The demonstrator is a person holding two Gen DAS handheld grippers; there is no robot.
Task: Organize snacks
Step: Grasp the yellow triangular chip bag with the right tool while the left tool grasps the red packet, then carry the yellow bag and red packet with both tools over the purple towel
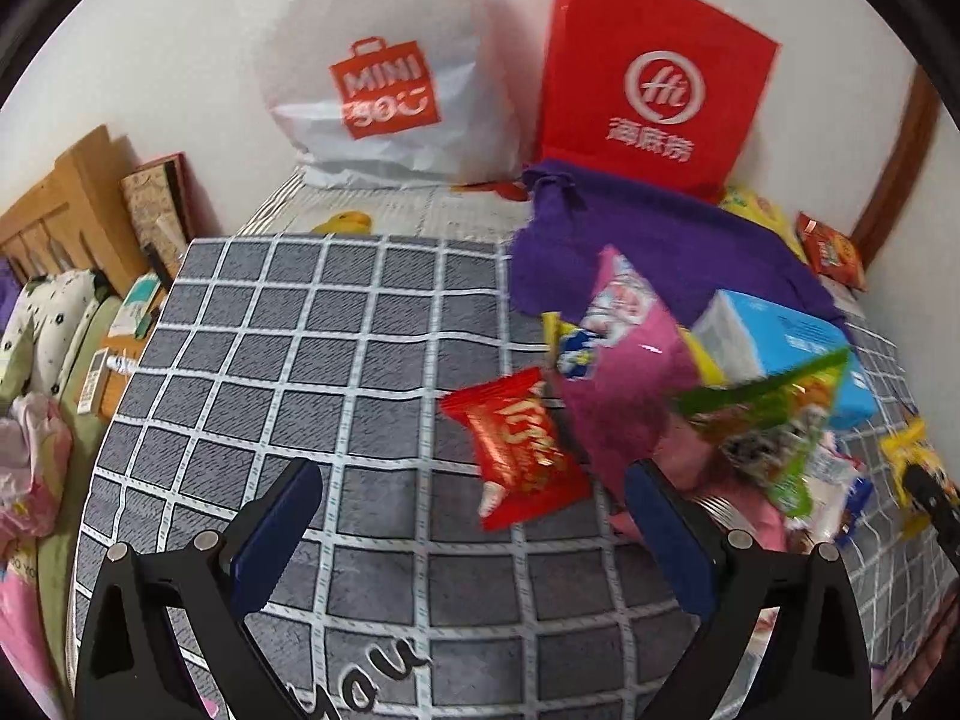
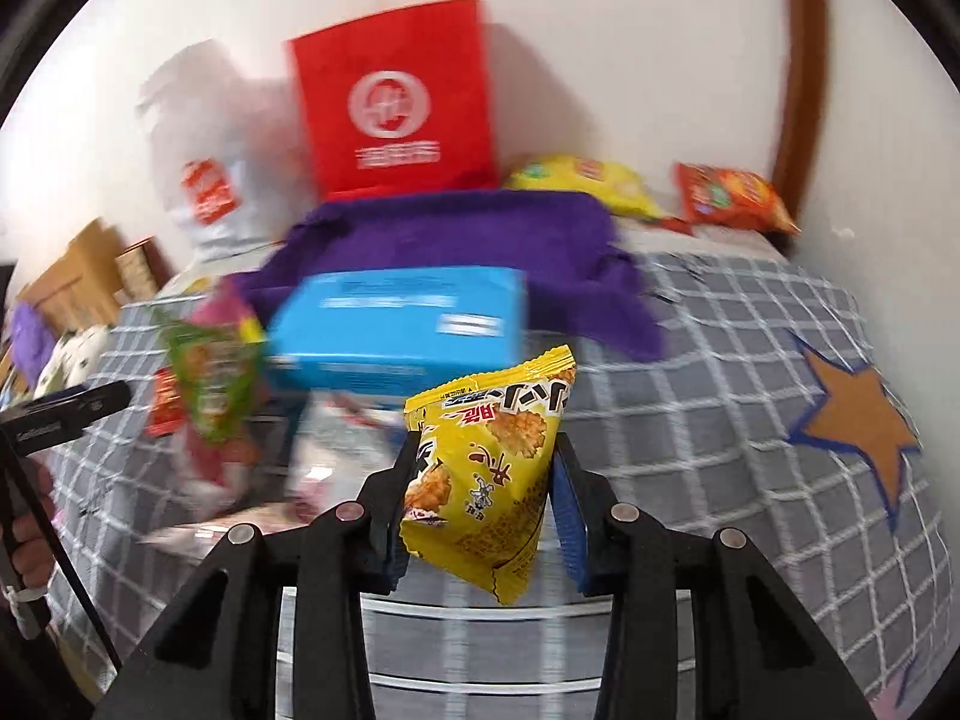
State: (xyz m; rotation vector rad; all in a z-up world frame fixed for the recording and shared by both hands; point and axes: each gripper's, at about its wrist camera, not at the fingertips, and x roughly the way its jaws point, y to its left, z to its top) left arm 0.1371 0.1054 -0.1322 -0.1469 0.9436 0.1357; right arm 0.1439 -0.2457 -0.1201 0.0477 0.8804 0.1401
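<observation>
Both views are evenly and brightly lit, with no hard glare apart from small highlights on the pink packet (image 1: 624, 360). Soft shadows are cast on the white wall (image 1: 180, 30) behind the red bag (image 1: 654, 84). Strong fisheye bending is seen toward the edges, with black vignette corners. Motion blur is heavier in the right wrist view: the blue box (image 2: 396, 324) and green packet (image 2: 216, 378) are smeared, while the yellow packet (image 2: 486, 480) stays sharp. In the left wrist view the checked cover (image 1: 336, 330) is fairly crisp.

Counts by my purple cloth (image 2: 456, 240)

Behind it: two shopping bags (image 2: 396, 102), two chip bags (image 2: 732, 195). Before it: one blue box (image 2: 396, 324).
</observation>
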